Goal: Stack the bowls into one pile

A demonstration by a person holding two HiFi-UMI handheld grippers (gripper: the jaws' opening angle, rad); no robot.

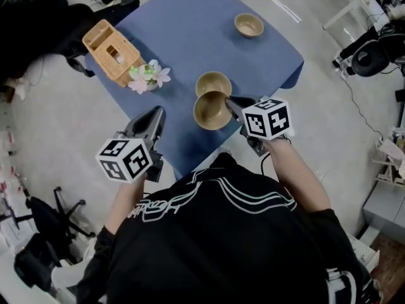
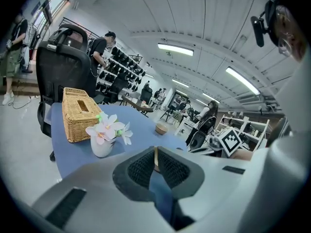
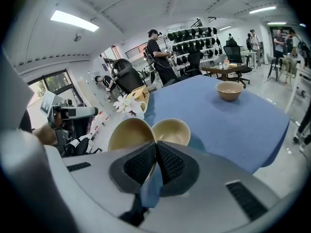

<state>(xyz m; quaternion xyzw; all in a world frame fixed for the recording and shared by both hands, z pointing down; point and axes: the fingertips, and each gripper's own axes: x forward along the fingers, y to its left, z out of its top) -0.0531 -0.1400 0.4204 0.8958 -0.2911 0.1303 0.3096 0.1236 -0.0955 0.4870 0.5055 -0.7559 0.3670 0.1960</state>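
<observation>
Right gripper view: what's the right gripper (image 3: 154, 155) clamping?
– The tilted bowl (image 3: 127, 134), by its rim; it's looking light, stiff, slick, with the second bowl (image 3: 171, 129) sitting at one o'clock. The left gripper (image 2: 155, 165) is hanging clenched, empty.

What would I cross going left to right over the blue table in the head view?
wicker box → flower vase → held bowl, clamped in the right gripper → far bowl

Blue-covered table (image 1: 190, 37), wicker box (image 1: 112, 50), flower vase (image 1: 149, 76), near bowl (image 1: 213, 81), far bowl (image 1: 249, 25)
</observation>
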